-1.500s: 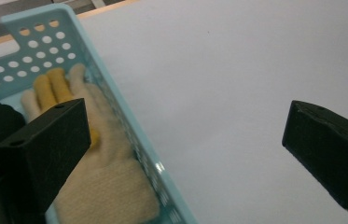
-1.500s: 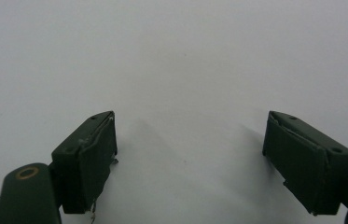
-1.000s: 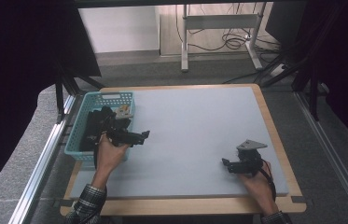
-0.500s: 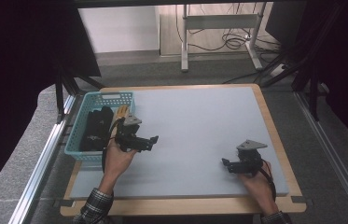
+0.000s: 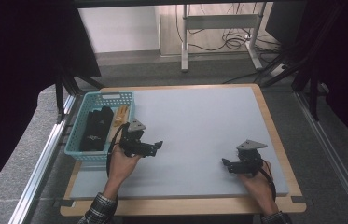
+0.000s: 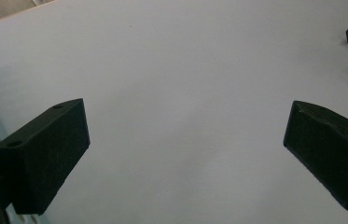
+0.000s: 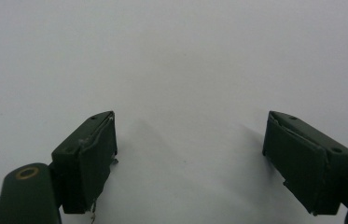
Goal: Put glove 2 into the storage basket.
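While L gripper (image 5: 155,145) hangs jaws wide, empty, left-center of frame, basket (image 5: 82,151) w/ black item (image 5: 93,129) lies just left of it, long axis running up-frame. L hand nearer. R gripper (image 5: 226,163) lower right, jaws wide, well apart, over bare bench (image 5: 199,116).

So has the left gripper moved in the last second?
Yes. The left gripper was over the blue basket; it has since moved right, out over the grey mat, with open jaws.

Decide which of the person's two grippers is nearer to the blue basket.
Left. The left gripper hangs just off the right side of the blue basket, jaws open. The right gripper rests far across the table, near its front right corner.
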Tool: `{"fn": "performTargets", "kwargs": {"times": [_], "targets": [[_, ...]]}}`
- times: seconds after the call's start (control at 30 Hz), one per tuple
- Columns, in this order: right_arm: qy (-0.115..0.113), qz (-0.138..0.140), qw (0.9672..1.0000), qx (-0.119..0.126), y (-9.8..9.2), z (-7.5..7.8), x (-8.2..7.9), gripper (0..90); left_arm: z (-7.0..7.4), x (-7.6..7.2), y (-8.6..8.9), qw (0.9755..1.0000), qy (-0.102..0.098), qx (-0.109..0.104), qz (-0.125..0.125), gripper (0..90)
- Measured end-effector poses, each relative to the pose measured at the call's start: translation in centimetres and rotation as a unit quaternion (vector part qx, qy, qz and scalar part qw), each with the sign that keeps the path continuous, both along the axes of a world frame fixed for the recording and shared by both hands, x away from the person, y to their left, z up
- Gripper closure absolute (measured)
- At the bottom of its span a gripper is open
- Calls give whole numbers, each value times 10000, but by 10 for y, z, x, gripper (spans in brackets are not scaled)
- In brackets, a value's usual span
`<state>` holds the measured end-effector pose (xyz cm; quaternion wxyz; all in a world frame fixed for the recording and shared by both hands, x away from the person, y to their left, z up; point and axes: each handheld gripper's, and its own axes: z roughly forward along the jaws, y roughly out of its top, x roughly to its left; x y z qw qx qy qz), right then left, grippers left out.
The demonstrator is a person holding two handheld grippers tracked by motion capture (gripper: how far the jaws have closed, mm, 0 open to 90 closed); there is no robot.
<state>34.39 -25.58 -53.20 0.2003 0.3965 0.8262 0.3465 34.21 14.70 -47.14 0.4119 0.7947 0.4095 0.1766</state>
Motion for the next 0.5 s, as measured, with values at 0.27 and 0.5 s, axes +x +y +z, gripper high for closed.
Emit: {"fn": "performTargets", "kwargs": {"times": [0.27, 0.5], "targets": [[2, 0, 10000, 3, 0, 0, 0, 170, -5, -5, -11, 9999, -22, 12, -133, 7], [2, 0, 10000, 3, 0, 0, 0, 170, -10, -8, -22, 9997, -39, 63, -227, 3]]}}
